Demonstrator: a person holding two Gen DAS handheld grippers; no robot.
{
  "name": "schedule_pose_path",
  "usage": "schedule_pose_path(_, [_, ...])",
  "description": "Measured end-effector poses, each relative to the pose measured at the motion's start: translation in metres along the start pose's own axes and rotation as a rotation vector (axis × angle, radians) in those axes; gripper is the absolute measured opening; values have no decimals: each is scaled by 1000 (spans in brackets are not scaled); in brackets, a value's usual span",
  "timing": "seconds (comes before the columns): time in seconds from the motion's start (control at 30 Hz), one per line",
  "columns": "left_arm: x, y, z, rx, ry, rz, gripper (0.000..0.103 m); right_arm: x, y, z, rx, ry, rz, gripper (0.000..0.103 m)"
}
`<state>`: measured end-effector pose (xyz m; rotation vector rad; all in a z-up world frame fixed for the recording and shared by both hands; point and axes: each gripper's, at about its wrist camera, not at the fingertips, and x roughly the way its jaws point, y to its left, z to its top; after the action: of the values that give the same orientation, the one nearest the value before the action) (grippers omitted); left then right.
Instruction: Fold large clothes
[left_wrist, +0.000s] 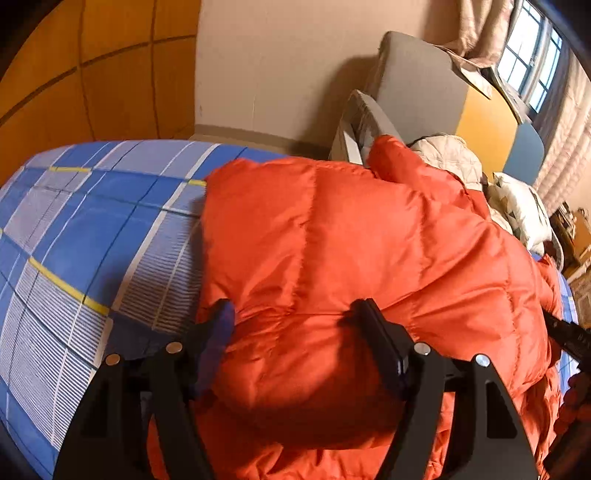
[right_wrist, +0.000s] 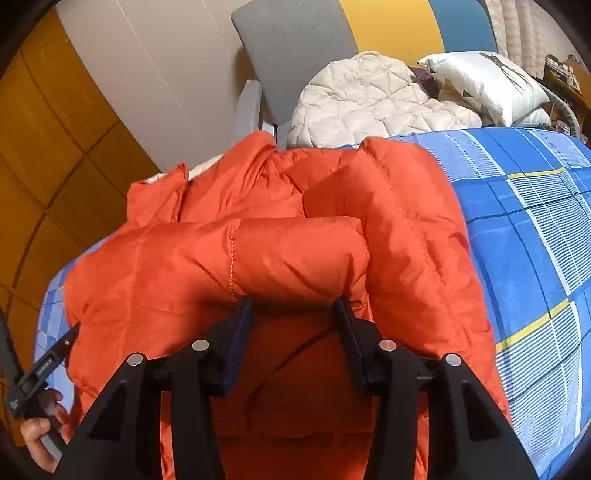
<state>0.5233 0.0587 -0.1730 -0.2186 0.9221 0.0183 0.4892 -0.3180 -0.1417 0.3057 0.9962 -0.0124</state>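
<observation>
Orange puffer jacket (left_wrist: 332, 240) lies under both downward-tilted grippers, left gripper (left_wrist: 295, 314) and right gripper (right_wrist: 293, 306) gaping, holding nothing.

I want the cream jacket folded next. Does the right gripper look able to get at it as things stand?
Probably not directly: the right gripper sits over the orange puffer jacket, which lies bulked up between it and the cream quilted jacket by the headboard.

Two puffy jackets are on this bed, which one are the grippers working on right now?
The orange puffer jacket, spread across the blue plaid sheet under both grippers. The cream quilted jacket lies bunched beyond it, near the pillow.
</observation>
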Motion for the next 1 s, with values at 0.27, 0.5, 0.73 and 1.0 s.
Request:
schedule_pose_path(0.27, [-14, 2, -4, -15, -17, 34, 70, -9, 3, 0, -2, -2, -26, 47])
schedule_pose_path(0.5, [-56, 3, -33, 15, -78, 3, 73, -35, 2, -15, -3, -25, -11, 56])
schedule_pose_path(0.73, [-106, 11, -64, 32, -136, -25, 75, -63, -7, -47, 22, -14, 1, 69])
schedule_pose_path(1.0, [-151, 26, -100, 44, -179, -28, 79, -89, -25, -97, 22, 30, -6, 70])
